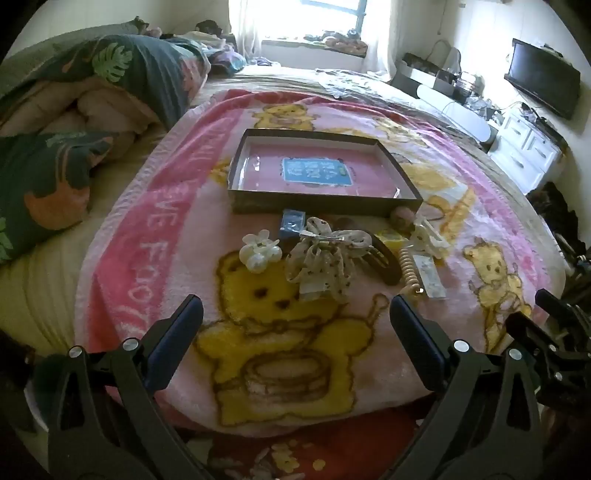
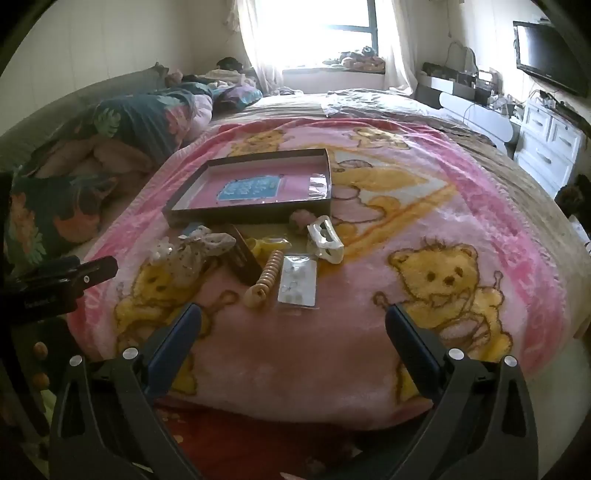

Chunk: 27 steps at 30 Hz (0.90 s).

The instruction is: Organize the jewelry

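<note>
A shallow dark box with a pink floor lies open on the pink bear blanket. In front of it lie hair accessories: a white flower claw clip, a dotted fabric bow, a dark brown clip, a beige spiral tie, a clear earring packet, a white claw clip and a blue packet. My left gripper is open and empty, short of the bow. My right gripper is open and empty, short of the packet.
The blanket covers a bed, with a rumpled leaf-print duvet to the left. White drawers and a wall TV stand at the right. A bright window is at the far end.
</note>
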Each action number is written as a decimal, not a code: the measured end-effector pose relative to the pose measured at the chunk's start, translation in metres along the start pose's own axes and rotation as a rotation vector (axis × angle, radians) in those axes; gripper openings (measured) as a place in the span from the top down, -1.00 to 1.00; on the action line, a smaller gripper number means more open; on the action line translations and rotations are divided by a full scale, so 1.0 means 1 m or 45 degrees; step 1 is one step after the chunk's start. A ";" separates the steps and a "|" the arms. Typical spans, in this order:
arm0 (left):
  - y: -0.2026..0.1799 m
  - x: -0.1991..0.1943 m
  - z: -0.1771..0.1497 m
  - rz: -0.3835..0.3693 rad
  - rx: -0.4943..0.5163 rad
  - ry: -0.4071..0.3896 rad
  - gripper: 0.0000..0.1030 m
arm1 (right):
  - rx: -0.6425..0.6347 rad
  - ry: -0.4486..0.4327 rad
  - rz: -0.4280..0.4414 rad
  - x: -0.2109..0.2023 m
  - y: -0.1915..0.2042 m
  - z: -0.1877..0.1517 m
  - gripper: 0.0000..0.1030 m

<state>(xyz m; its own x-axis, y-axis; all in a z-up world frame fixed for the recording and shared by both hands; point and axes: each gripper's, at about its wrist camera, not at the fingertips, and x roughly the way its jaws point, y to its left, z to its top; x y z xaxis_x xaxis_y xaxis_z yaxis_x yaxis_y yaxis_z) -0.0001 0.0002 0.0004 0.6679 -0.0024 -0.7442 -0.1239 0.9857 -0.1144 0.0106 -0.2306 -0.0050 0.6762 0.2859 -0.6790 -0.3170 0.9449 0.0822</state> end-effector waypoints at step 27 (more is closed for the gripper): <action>-0.003 -0.015 0.000 -0.008 0.017 -0.020 -0.84 | 0.006 0.003 0.013 -0.007 0.005 0.000 -0.92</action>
<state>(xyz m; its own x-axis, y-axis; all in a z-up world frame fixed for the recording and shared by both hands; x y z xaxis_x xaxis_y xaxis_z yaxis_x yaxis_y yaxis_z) -0.0102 -0.0025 0.0120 0.6803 -0.0064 -0.7329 -0.1097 0.9878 -0.1104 0.0041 -0.2282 0.0004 0.6714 0.2953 -0.6797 -0.3207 0.9426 0.0928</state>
